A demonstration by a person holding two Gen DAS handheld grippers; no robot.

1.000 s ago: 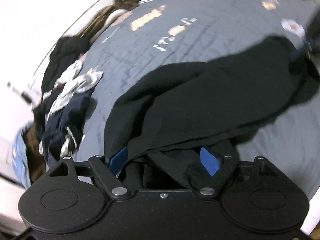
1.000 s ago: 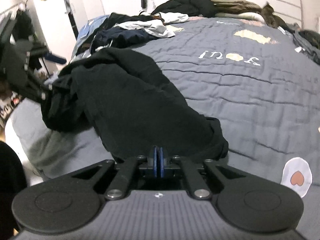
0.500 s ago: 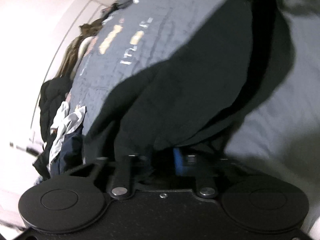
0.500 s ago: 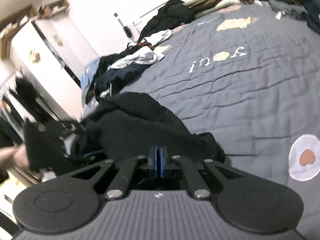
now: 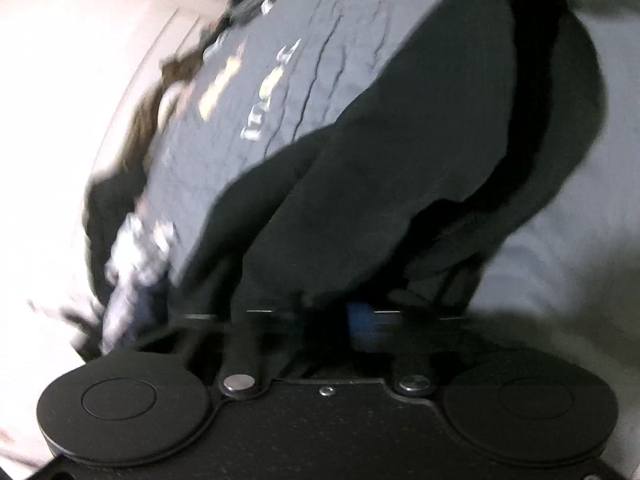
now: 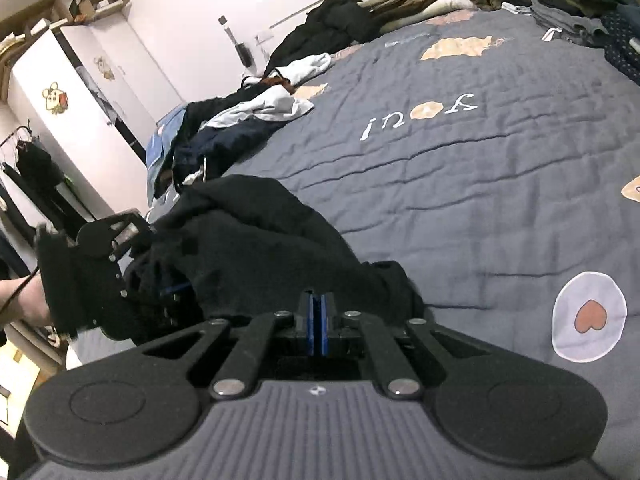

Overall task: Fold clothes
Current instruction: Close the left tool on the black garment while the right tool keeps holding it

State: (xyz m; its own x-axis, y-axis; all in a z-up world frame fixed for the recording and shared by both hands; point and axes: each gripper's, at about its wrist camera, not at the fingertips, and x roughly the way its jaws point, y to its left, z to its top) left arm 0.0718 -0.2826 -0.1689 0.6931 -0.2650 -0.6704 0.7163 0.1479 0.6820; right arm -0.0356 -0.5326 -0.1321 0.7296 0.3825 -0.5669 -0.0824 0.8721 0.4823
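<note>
Left gripper [image 5: 332, 316] nearly closed, clamped on a bunched edge of the black garment [image 5: 400, 168]; jaws just drawn together over the past second, cloth caught between them, one blue pad [image 5: 360, 320] showing through the folds. View from that wrist blurred, so exact hold on the fabric hard to read beyond that.

Right gripper [image 6: 316, 322] fully closed, blue pads pressed flat against each other, no cloth visible between them in its own view; black garment [image 6: 256, 248] heaped just beyond the fingertips, touching or not cannot be told.

Seen from the right wrist: left gripper [image 6: 168, 292] at the near left edge of the bed, buried in the garment's dark folds, a hand [image 6: 24, 300] behind it.

Garment lying crumpled on the grey quilt [image 6: 460, 184] near the bed's front corner. Further up the bed along the left side, a loose pile of other clothes [image 6: 240, 120], dark and pale mixed. More clothes [image 6: 592, 12] at the far right corner. White wardrobe [image 6: 72, 92] against the wall, cardboard boxes on top.
</note>
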